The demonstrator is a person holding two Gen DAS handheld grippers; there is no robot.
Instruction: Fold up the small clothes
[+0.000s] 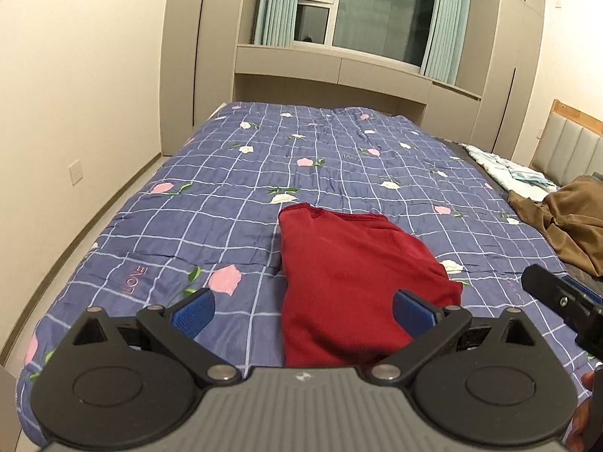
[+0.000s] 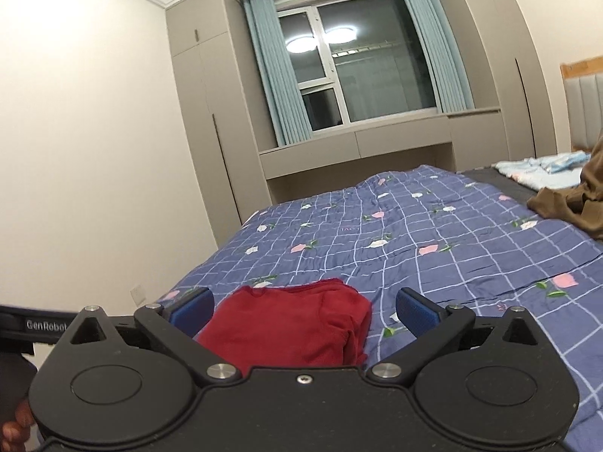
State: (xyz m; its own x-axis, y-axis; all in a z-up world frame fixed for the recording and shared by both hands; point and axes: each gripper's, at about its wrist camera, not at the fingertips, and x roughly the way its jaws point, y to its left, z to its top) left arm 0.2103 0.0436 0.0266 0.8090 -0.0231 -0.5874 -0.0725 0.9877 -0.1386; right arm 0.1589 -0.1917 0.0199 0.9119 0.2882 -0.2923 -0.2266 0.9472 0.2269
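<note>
A dark red knit garment (image 1: 350, 278) lies folded into a compact stack on the blue checked floral quilt (image 1: 226, 196). It also shows in the right wrist view (image 2: 294, 324), with layered edges on its right side. My left gripper (image 1: 301, 310) is open and empty, its blue pads above the garment's near end. My right gripper (image 2: 303, 310) is open and empty, held just above and before the garment. The right gripper's black body shows at the right edge of the left wrist view (image 1: 565, 305).
A brown garment (image 1: 569, 222) lies crumpled at the quilt's right edge, with light blue and white clothes (image 1: 508, 171) beyond it by the padded headboard (image 1: 573, 147). Wardrobes and a curtained window stand past the bed's far end. A wall and floor strip run along the left.
</note>
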